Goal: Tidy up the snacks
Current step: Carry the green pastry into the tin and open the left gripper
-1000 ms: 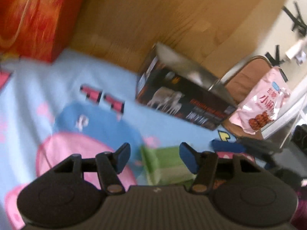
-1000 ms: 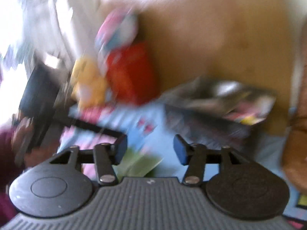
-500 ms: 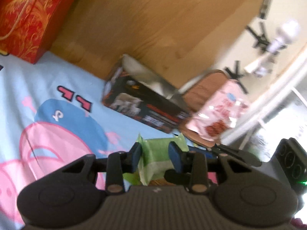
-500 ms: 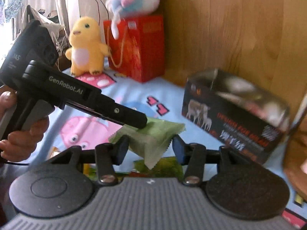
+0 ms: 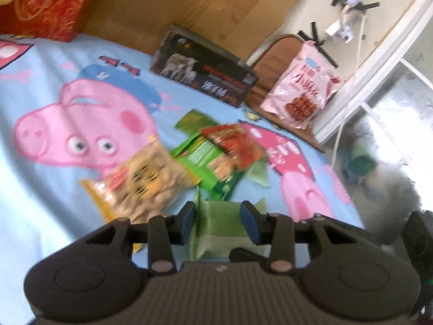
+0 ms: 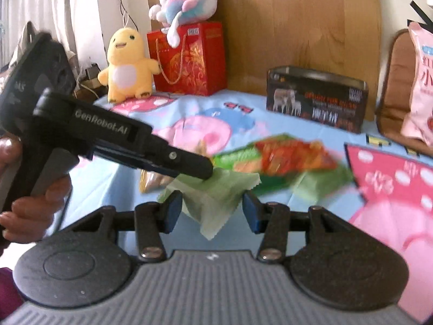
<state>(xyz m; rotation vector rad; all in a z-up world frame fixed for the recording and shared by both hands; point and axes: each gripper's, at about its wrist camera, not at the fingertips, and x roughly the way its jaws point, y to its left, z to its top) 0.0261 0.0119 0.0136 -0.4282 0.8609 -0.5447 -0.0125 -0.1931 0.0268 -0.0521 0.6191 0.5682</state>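
My left gripper (image 5: pixel 217 220) is shut on a pale green snack packet (image 5: pixel 222 227) and holds it above the bedsheet; it also shows in the right wrist view (image 6: pixel 204 169), pinching the packet (image 6: pixel 216 195). My right gripper (image 6: pixel 211 212) is open, its fingers on either side of the hanging packet without touching it. A pile of snacks lies on the sheet: a peanut bag (image 5: pixel 138 181), green packets (image 5: pixel 203 157) and a red packet (image 5: pixel 235 143). The open dark tin box (image 5: pixel 203 78) stands at the back by the headboard.
A pink snack bag (image 5: pixel 303 92) leans on a brown cushion (image 5: pixel 278 62) at the back right. A red gift bag (image 6: pixel 189 59), a yellow plush (image 6: pixel 125 65) and a pink-blue plush (image 6: pixel 186 4) stand at the back left. The wooden headboard (image 6: pixel 297 19) is behind.
My left gripper has lifted and tilted down with the green packet, so the snack pile below now shows. My right gripper has come closer to the packet.
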